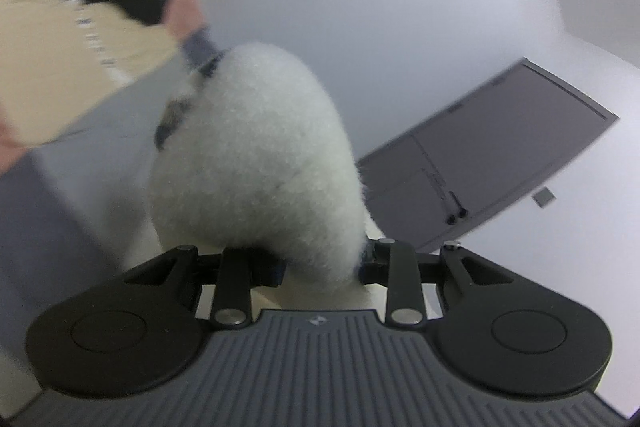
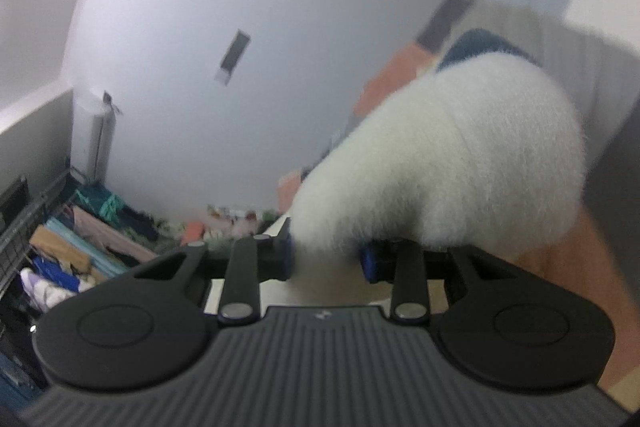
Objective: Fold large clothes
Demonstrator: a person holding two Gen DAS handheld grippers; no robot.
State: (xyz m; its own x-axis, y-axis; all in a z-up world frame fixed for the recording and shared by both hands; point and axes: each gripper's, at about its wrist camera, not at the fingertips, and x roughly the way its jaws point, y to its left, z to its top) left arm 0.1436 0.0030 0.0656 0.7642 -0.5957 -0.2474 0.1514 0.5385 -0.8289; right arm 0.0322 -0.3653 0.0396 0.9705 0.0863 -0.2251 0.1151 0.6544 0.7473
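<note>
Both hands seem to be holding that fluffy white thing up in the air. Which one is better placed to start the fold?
Neither clearly. The left hand-held gripper and the right hand-held gripper each pinch the fluffy white garment, so they probably have to move together.

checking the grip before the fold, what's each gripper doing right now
left gripper: shut on the white fleece.
right gripper: shut on the white fleece.

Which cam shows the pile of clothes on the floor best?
Right wrist view: the pile of clothes fills its lower left corner, colours distinct. Left wrist view shows none of it, only the white fleece garment, wall and a grey door.
</note>
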